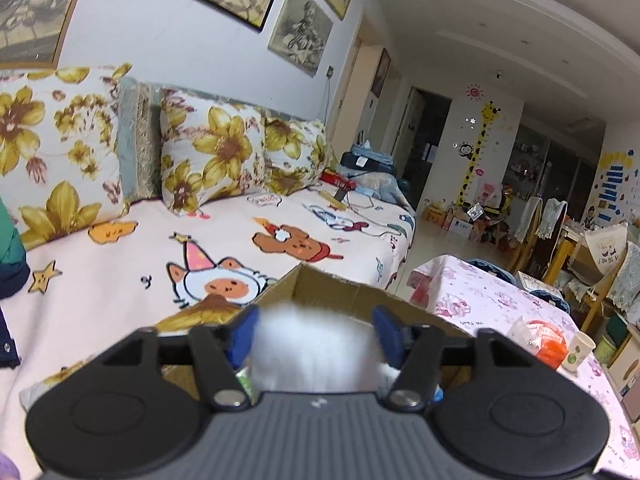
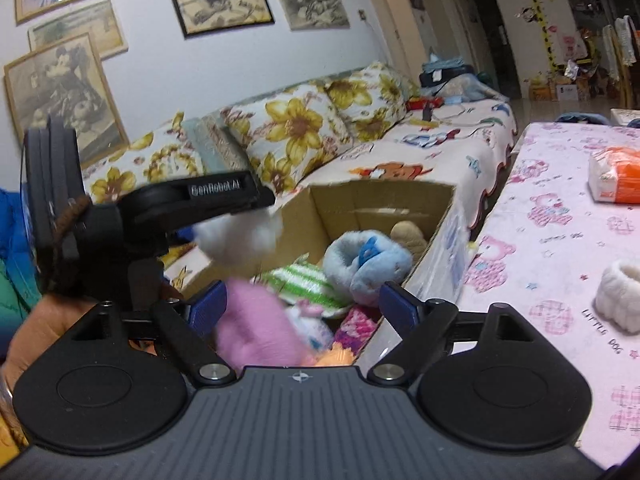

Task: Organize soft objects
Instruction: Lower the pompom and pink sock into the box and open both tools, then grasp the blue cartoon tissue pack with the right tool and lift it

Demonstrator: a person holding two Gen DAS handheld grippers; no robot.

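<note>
Right gripper [image 2: 302, 306] has its fingers spread wide, and a pink soft toy [image 2: 256, 330] shows blurred between them, touching neither pad; it seems to be dropping into the cardboard box [image 2: 436, 236]. Left gripper [image 1: 316, 332] is also open, with a white fluffy toy [image 1: 312, 344] loose between its fingers above the same box. I judge the step in hand is the release of both toys. Inside the box lie already a blue plush [image 2: 366, 266], a green striped piece [image 2: 304, 282] and a beige one [image 2: 408, 236]. Next move probably calls for the white fluffy band [image 2: 620, 300] on the pink surface [image 2: 540, 248]. Only the orange packet [image 2: 618, 176] lies beyond it, not in the way.
</note>
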